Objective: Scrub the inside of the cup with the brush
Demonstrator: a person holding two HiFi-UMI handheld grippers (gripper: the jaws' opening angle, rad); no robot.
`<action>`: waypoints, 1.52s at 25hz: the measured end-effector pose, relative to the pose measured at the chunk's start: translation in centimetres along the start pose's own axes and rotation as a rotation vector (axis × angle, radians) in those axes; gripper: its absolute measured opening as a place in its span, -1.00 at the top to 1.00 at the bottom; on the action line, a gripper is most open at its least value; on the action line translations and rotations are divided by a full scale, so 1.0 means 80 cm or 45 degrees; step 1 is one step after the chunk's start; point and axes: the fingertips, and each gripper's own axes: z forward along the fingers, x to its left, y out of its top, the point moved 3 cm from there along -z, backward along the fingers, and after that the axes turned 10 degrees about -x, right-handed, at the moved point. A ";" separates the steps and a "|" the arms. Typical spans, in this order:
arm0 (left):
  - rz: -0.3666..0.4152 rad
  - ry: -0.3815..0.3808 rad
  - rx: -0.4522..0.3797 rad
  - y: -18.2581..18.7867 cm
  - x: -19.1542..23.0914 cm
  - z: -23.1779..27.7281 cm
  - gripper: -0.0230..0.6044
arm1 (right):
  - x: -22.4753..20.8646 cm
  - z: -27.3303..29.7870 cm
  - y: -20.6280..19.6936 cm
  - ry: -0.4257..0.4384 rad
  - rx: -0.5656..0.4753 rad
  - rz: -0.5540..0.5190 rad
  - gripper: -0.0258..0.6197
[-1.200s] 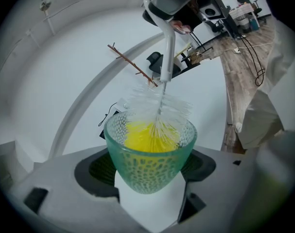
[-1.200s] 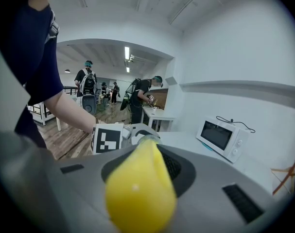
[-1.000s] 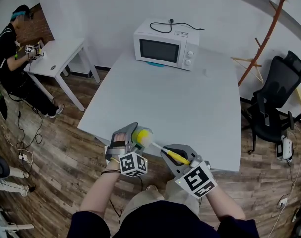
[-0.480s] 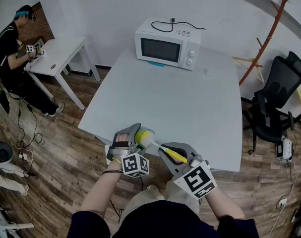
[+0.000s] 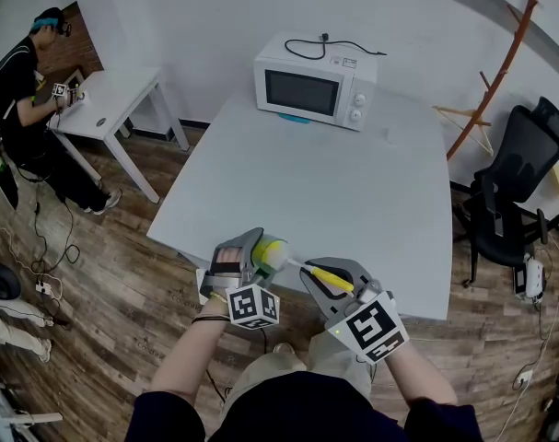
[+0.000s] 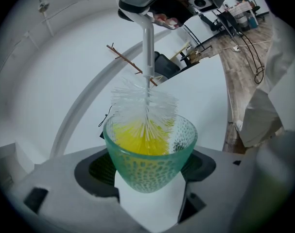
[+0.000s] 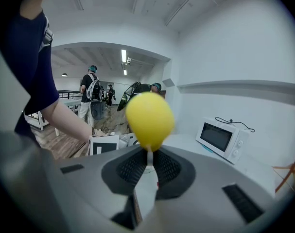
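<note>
Here, our left gripper (image 6: 149,174) is clamped on the cup (image 6: 149,153), its two jaws pressing the lower sides of the green, dimpled glass. The cup's mouth faces away from the gripper's camera. The white bristles of the brush (image 6: 145,106) sit in that mouth, partly inside and partly above the rim, over a yellow patch within the cup. The brush's thin white stem runs up from there to our right gripper (image 7: 147,167), whose jaws are closed on the brush handle. In the head view a yellow stretch of that handle (image 5: 330,281) lies along the right gripper, and the cup lies on its side with its opening turned toward that gripper.

We hold both grippers close together at the near edge of the grey table (image 5: 353,182), just in front of our body. At the table's far end stands a white microwave (image 5: 314,81). A black office chair (image 5: 517,178) is off to the right. To the far left, another person (image 5: 19,86) stands at a small white table (image 5: 113,95) on the wooden floor (image 5: 95,274).
</note>
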 end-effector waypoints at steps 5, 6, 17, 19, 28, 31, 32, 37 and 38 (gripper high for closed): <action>-0.012 0.010 0.001 -0.003 0.003 0.000 -0.31 | -0.002 0.000 -0.008 0.003 0.036 0.019 0.77; -0.018 0.012 0.002 -0.004 0.003 0.000 -0.31 | -0.001 0.000 -0.009 0.008 0.045 0.017 0.77; -0.015 0.015 0.023 -0.001 0.009 0.009 -0.31 | 0.013 -0.008 -0.014 -0.006 0.034 0.084 0.77; 0.000 0.006 0.022 0.000 0.006 0.010 -0.31 | 0.014 -0.010 -0.010 -0.014 0.017 0.093 0.77; 0.026 0.011 -0.014 0.017 0.003 0.008 -0.31 | -0.001 -0.015 0.014 -0.073 -0.043 0.048 0.77; 0.021 0.020 -0.029 0.022 0.003 0.007 -0.31 | -0.006 -0.015 0.013 -0.082 -0.039 0.035 0.77; 0.016 0.023 -0.033 0.023 0.004 0.007 -0.31 | -0.007 -0.016 0.012 -0.085 -0.034 0.035 0.77; 0.004 0.030 -0.033 0.023 0.007 0.008 -0.31 | -0.014 -0.019 0.002 -0.083 0.000 0.058 0.77; 0.003 0.032 -0.032 0.022 0.008 0.009 -0.31 | -0.015 -0.020 -0.001 -0.080 0.006 0.070 0.77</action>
